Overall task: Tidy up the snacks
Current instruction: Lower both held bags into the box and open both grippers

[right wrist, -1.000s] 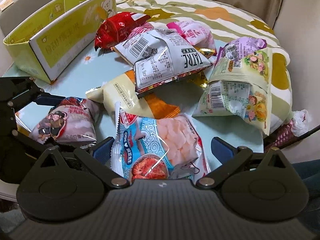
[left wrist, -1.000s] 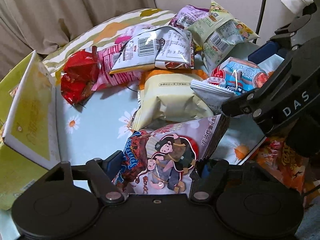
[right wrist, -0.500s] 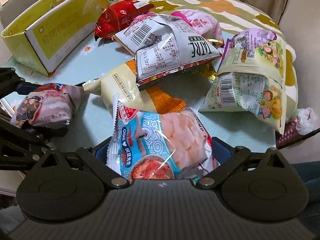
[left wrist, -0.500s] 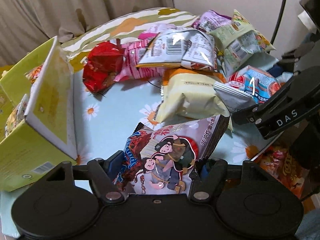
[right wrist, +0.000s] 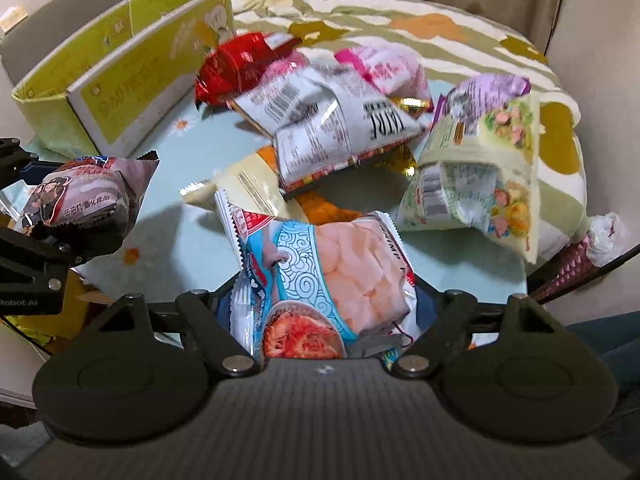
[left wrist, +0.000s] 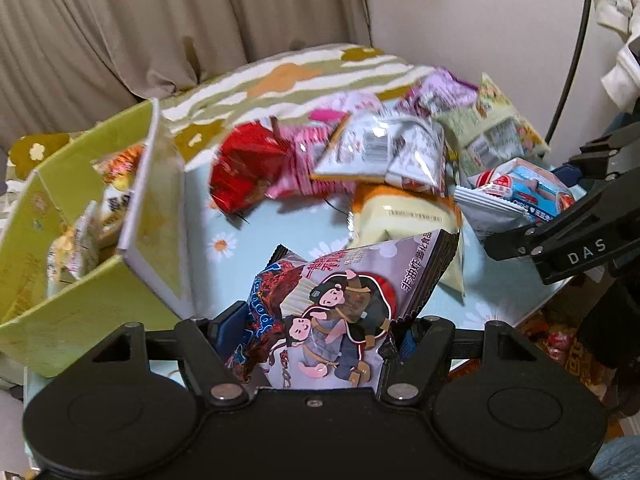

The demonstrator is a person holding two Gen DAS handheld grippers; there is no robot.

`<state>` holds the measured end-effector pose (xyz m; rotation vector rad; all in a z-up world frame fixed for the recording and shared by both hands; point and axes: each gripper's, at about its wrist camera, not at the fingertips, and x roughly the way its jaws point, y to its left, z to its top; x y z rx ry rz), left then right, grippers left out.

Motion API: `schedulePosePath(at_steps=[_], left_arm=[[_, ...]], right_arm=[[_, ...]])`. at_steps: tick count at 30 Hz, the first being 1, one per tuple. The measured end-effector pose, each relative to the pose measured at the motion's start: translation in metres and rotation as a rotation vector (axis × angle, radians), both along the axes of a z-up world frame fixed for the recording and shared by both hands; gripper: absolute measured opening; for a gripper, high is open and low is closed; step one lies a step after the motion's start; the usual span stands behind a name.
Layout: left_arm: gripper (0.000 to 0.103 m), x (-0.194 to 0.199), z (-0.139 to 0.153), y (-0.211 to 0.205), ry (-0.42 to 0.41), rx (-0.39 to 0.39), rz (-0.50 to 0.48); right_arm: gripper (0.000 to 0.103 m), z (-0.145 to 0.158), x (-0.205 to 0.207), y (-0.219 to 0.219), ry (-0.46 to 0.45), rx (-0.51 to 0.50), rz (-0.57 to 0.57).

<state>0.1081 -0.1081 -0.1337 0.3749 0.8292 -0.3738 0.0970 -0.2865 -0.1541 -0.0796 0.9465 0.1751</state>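
Left gripper (left wrist: pixel 320 330): closed on the purple cartoon snack bag (left wrist: pixel 340 304), which is held clear of the table (left wrist: pixel 280 232) above its near edge. In the right wrist view the same bag (right wrist: pixel 80 204) hangs at the left edge, just in front of the yellow-green box (right wrist: pixel 120 92).

Right gripper (right wrist: pixel 328 320): clamped on the blue shrimp-cracker bag (right wrist: pixel 324 276), lifted over the table's near edge.

The box stands open at the left edge of the table (left wrist: pixel 60 248), with packets already inside.

Remaining on the table, bunched toward its far edge: a red bag (left wrist: pixel 248 168), a pink bag (left wrist: pixel 316 152), a white barcode bag (right wrist: pixel 332 128) lying on a cream-and-orange bag (left wrist: pixel 404 216), and a pale green bag (right wrist: pixel 484 176) at the right edge.
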Motion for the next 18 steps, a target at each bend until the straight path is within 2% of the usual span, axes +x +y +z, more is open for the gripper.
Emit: schedulePosePath(at_steps=[9,18], left_arm=[[0.075,-0.009,0.057,0.038,-0.112,-0.016,0.066],[0.075,0.021,0.103,0.112,-0.202,-0.006,0.171]], right_arm=[[0.096,0.062,-0.005,0.028,-0.097,0.009,0.038],[0.096,0.124,0.029,0.104,-0.204,0.029,0.088]])
